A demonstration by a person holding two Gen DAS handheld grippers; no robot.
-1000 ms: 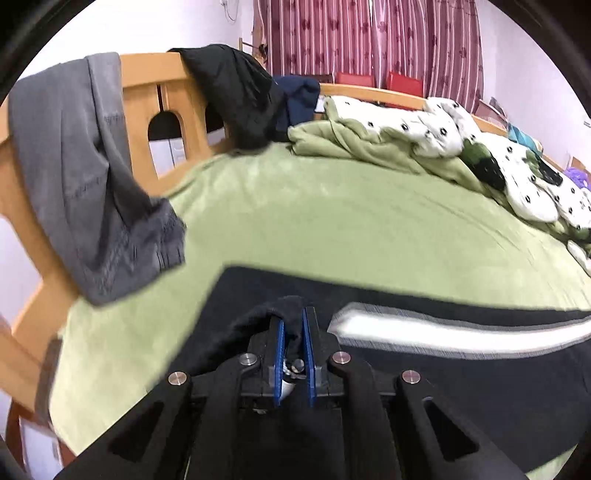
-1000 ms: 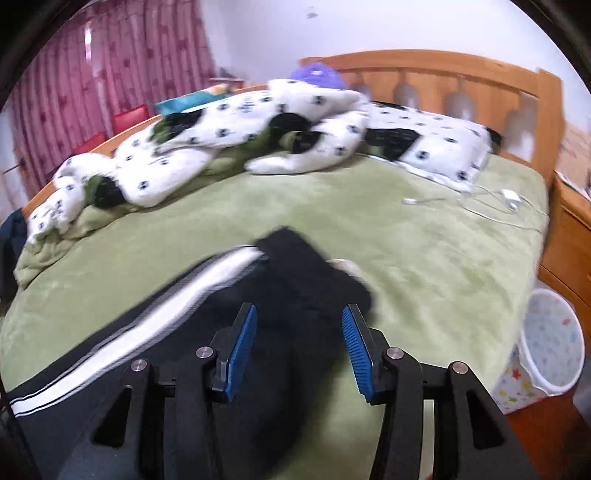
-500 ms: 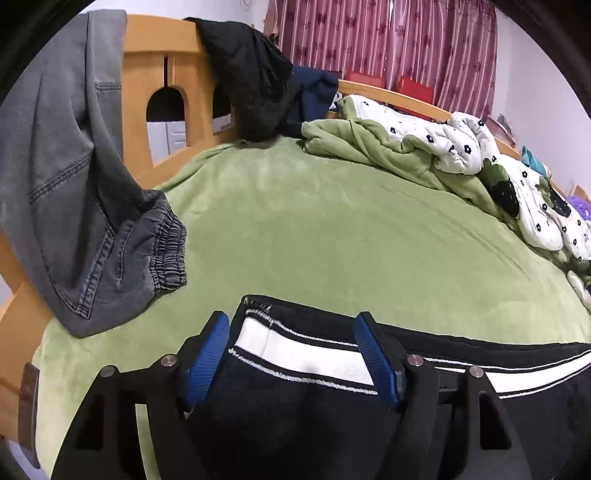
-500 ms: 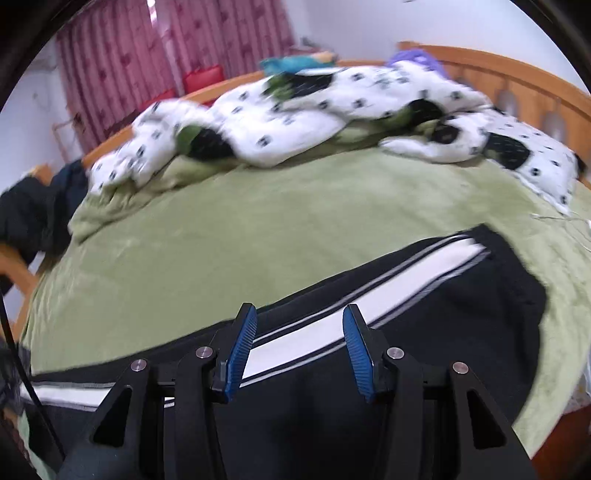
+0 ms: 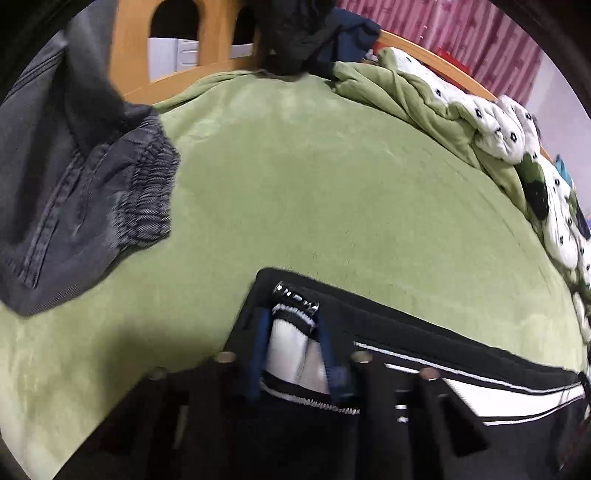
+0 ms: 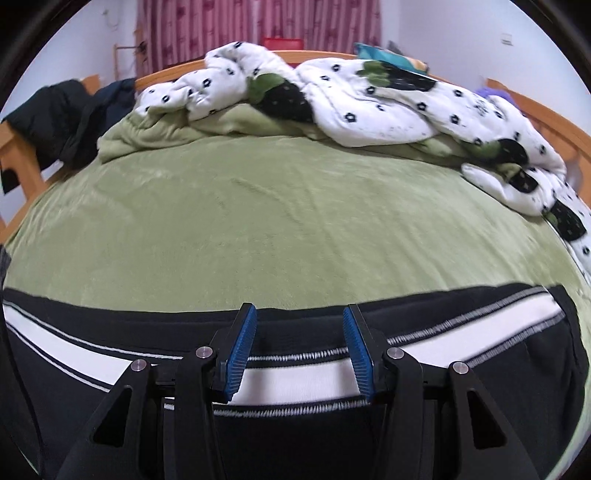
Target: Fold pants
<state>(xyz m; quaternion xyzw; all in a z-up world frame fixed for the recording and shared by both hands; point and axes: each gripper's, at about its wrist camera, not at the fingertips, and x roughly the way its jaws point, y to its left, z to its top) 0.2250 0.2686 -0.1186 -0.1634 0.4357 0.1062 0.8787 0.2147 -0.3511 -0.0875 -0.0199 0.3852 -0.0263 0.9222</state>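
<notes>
Leftmost, grey jeans hang over the wooden bed frame, with dark clothes draped further along it. Next, the left tool has its blue pads drawn in on a bunched fold of the pants, pinching the white stripe at the end of the garment near that frame; this view is blurred, so the exact grip is hard to judge. Across the green bed, the black pants lie stretched flat along the near edge, white side stripe running lengthwise. Further right, the right tool sits with its pads wide apart over the stripe, gripping nothing. Beyond, a white spotted quilt is heaped along the far side, with pink curtains behind it.
</notes>
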